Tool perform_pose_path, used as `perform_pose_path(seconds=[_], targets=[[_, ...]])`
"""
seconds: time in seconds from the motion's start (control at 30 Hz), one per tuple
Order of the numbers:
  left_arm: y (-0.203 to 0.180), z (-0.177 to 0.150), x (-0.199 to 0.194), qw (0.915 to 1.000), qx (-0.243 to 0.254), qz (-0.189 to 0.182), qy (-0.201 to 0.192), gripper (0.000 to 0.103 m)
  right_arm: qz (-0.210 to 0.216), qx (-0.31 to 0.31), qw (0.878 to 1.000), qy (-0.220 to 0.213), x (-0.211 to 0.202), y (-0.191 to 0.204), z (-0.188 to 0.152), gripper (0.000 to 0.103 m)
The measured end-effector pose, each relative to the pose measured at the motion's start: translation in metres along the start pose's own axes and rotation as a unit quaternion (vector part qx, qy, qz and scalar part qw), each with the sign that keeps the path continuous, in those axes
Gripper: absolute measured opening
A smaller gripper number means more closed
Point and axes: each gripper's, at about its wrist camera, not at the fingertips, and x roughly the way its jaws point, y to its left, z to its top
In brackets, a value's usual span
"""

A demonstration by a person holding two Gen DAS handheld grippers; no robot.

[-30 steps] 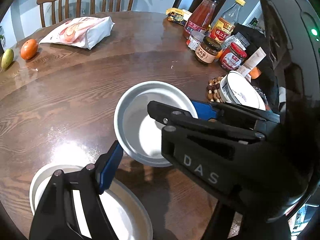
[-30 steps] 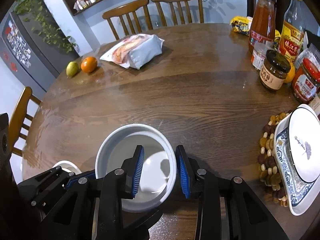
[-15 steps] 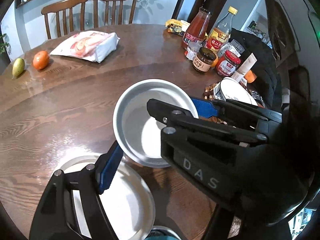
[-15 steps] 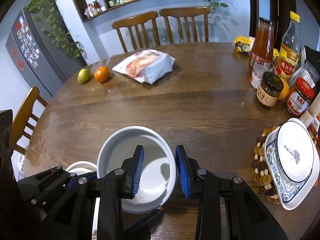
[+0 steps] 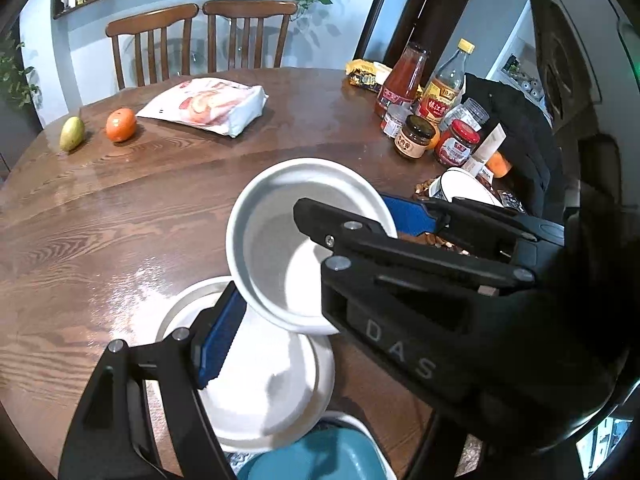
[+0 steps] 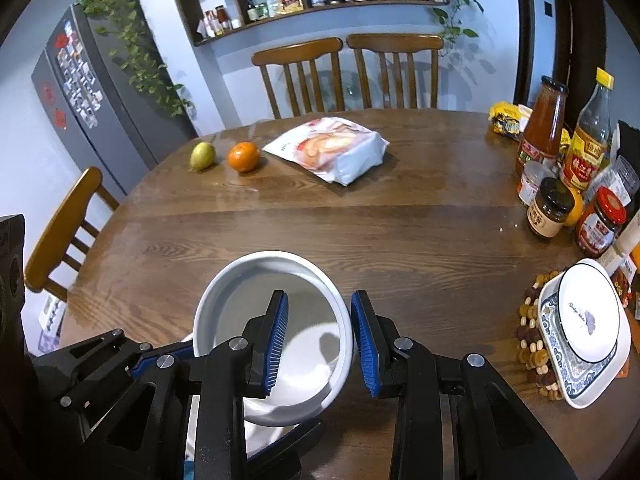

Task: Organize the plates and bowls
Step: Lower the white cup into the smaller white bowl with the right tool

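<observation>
— Round wooden table (image 6: 400,232) fills both views, with two chairs (image 6: 348,76) at its far side and jars and bottles (image 6: 560,184) along the right edge. Where is the bowl?

— The white bowl (image 5: 280,236) is up off the wood, tilted, above a white plate (image 5: 264,376) lying flat on the table. The right gripper (image 6: 316,344) has it by the rim: one blue pad sits inside the bowl wall, the other outside, narrowly parted and pinching it.

— And the left gripper (image 5: 308,280)?

— Its jaws stand wide. One blue pad is just under the bowl's near-left edge, the other behind the far-right rim, so the bowl lies between them. Whether either pad touches it, I cannot tell.

— Any other dishes?

— A small white dish (image 6: 588,316) nests in a blue-patterned plate (image 6: 576,376) on a beaded mat at the right, well apart. A teal dish (image 5: 312,456) shows at the bottom of the left view.
</observation>
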Motion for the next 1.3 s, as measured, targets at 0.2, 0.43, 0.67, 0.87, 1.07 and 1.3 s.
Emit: perform_pose_path(seconds=[0.2,0.43,0.67,0.87,1.07,1.3], targets=[[0.008,-0.011,-0.014,1.0000,-0.006,0.004,-0.003,0.073,0.003,-0.010,1.000,-0.003,-0.008,0.018,-0.005,0.037],[0.020,-0.024,-0.018,0.9998,-0.020,0.005,0.005,0.073,0.008,-0.019,1.000,0.007,-0.004,0.035,-0.012,0.037],[0.034,-0.038,-0.014,0.9991,-0.034,0.010,0.023,0.073,0.017,-0.021,0.999,0.025,0.010,0.046,-0.023,0.037],[0.044,-0.050,-0.008,0.9981,-0.047,0.011,0.038,0.073,0.024,-0.024,0.998,0.043,0.022,0.053,-0.034,0.037],[0.050,-0.058,-0.001,0.9972,-0.054,0.008,0.051,0.073,0.026,-0.024,0.998,0.056,0.032,0.058,-0.042,0.037],[0.055,-0.063,0.008,0.9962,-0.059,0.006,0.064,0.073,0.025,-0.021,0.997,0.071,0.043,0.057,-0.049,0.037]])
